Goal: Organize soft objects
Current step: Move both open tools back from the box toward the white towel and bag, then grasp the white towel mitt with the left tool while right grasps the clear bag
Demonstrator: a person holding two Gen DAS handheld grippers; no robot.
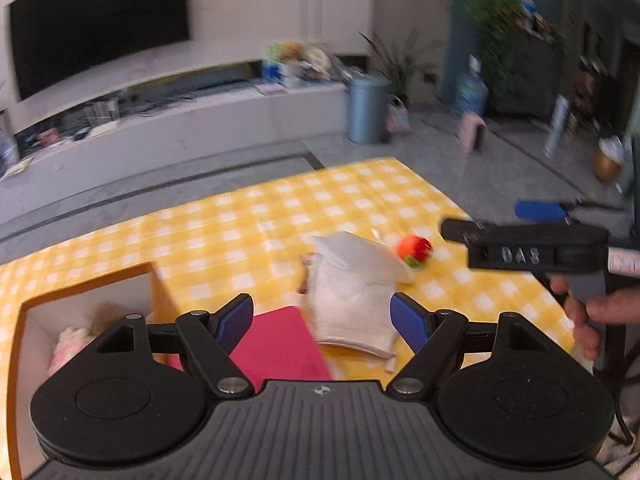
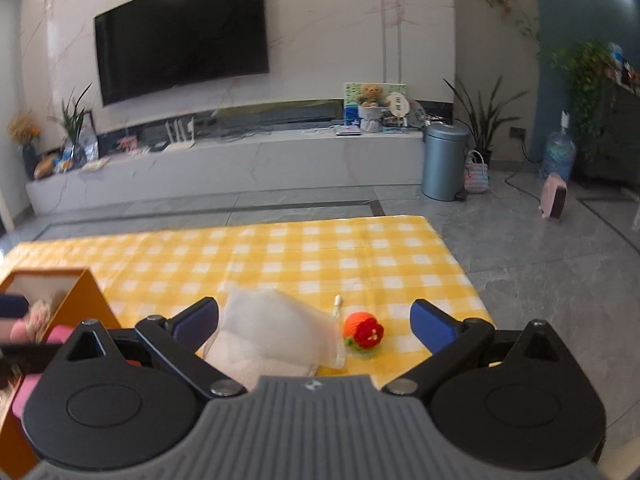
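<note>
A crumpled white cloth (image 1: 352, 292) lies on the yellow checked tablecloth (image 1: 248, 220). My left gripper (image 1: 322, 322) hangs over it, jaws wide open, nothing pinched. A folded pink cloth (image 1: 276, 348) lies just left of the white one. Beyond sits a knitted orange and red ball (image 1: 414, 250). An orange box (image 1: 156, 292) at the left holds plush toys. My right gripper (image 2: 316, 326) is open too, above the white cloth (image 2: 272, 332), with the ball (image 2: 364, 334) to its right. It also shows in the left wrist view as the right gripper (image 1: 480, 219), held by a hand (image 1: 592, 312).
A small white stick-like item (image 2: 337, 304) lies behind the ball. The orange box (image 2: 80, 300) stands at the table's left. The table's right edge (image 2: 460, 264) drops to a grey floor. A blue bin (image 2: 444, 164) and a TV console (image 2: 224, 168) stand beyond.
</note>
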